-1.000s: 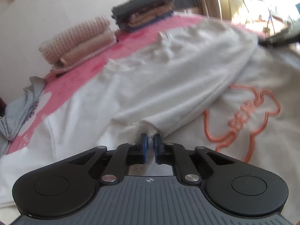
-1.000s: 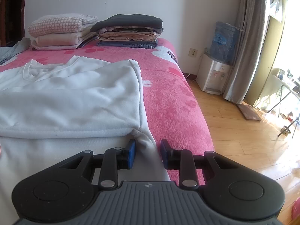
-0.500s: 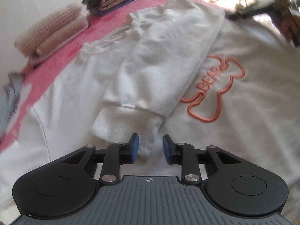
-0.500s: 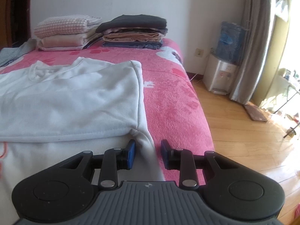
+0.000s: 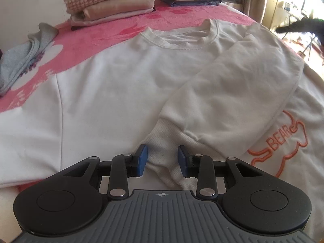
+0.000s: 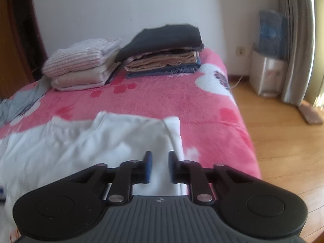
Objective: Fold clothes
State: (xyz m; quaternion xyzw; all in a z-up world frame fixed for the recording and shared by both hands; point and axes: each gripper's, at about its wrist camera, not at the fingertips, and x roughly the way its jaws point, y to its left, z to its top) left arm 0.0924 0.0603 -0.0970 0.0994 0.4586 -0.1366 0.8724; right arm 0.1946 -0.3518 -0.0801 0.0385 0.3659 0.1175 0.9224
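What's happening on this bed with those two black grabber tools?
A person with a gripper in each hand is folding a white sweatshirt on the pink bed. One sleeve is already folded across the chest. The left gripper stands open around its cuff, not pinching it. The right gripper has just been closing over the sweatshirt's edge. Two folded stacks wait behind.

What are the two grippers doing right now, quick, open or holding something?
Left gripper: open, just opened; sleeve cuff between jaws, unpinched.
Right gripper: open, just been closing, over the white sweatshirt.
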